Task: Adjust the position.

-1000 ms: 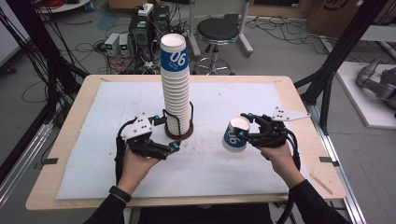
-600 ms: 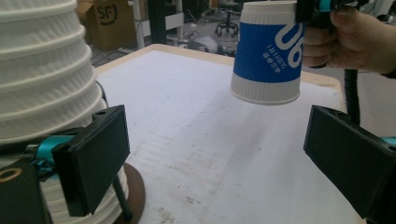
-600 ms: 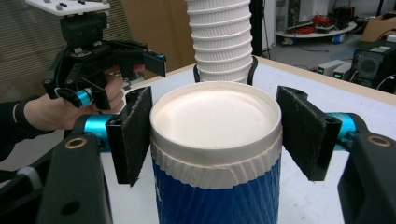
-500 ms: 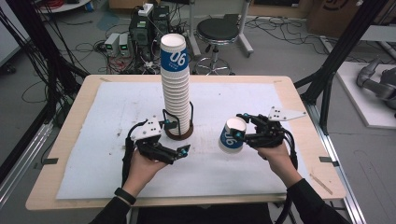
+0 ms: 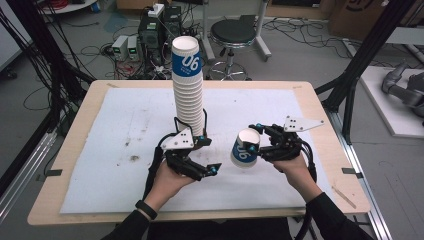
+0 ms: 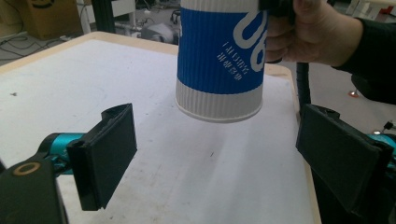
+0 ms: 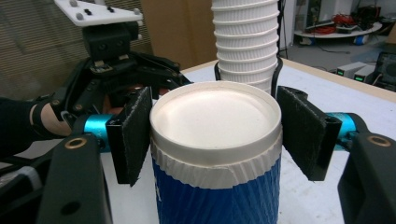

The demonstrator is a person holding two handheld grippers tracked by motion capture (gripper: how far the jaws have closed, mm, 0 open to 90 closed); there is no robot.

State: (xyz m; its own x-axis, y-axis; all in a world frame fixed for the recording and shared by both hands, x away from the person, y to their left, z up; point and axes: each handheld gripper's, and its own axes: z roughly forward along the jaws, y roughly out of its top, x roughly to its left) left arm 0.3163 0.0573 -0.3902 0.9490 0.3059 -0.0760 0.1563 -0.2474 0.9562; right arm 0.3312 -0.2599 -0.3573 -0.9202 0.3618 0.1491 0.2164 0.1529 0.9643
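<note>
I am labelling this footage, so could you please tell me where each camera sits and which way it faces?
High view: above the person's side, looking forward and down on the white-covered wooden table; both forearms, left gripper, right gripper.
Left gripper view: rides the left gripper, facing the blue-and-white ribbed paper cup in the other hand.
Right gripper view: rides the right gripper, its jaws clamping that cup, facing the left gripper.
All share the cup; high and right gripper views share the tall stack of paper cups.
</note>
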